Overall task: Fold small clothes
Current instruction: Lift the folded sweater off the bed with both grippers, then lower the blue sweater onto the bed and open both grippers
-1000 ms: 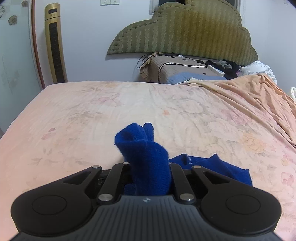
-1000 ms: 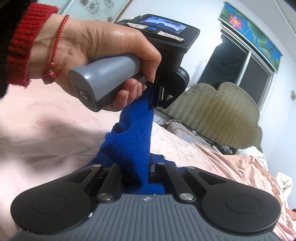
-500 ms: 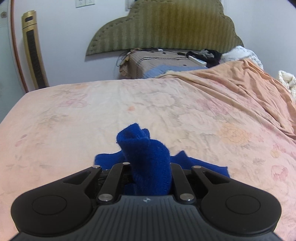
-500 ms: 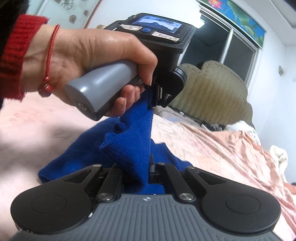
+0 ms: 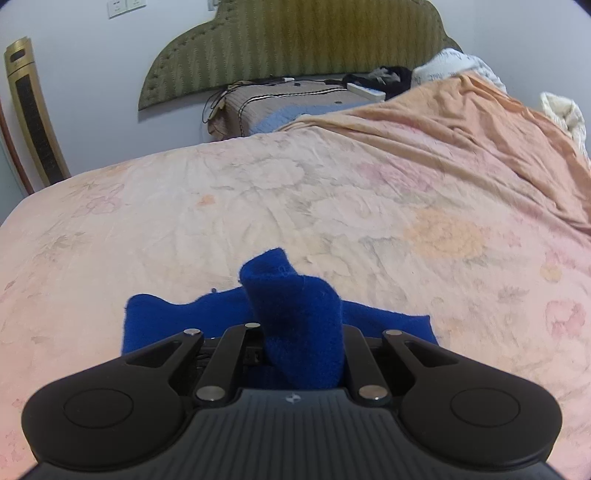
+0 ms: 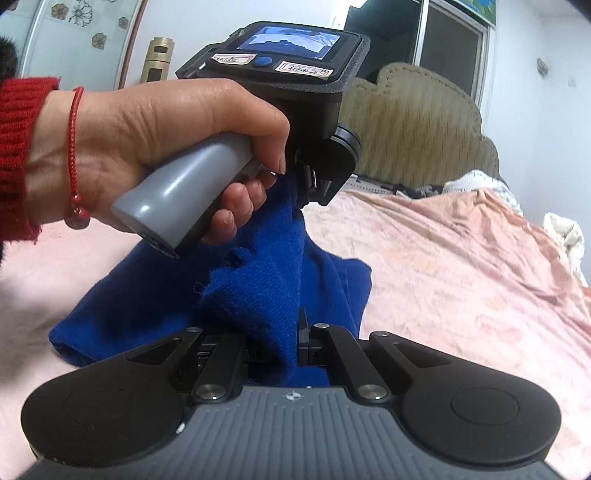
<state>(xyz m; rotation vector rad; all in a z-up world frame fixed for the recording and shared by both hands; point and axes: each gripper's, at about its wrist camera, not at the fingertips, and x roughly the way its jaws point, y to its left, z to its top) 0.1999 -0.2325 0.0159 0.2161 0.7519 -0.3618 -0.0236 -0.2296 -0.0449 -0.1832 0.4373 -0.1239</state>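
The bed [image 5: 258,206] carries a blue sweater [image 5: 155,321]; left gripper [image 5: 303,354] and right gripper [image 6: 291,343] each pinch its raised edge.

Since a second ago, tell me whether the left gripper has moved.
Yes. The left gripper, shut on the blue garment, has moved toward the headboard, which looms larger.

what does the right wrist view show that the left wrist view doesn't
Only the right wrist view shows the person's hand with its red sleeve, gripping the left claw's handle, and a dark window. Only the left wrist view shows wall sockets. Both show the blue garment, pinched by each claw, the floral bedsheet and green headboard.
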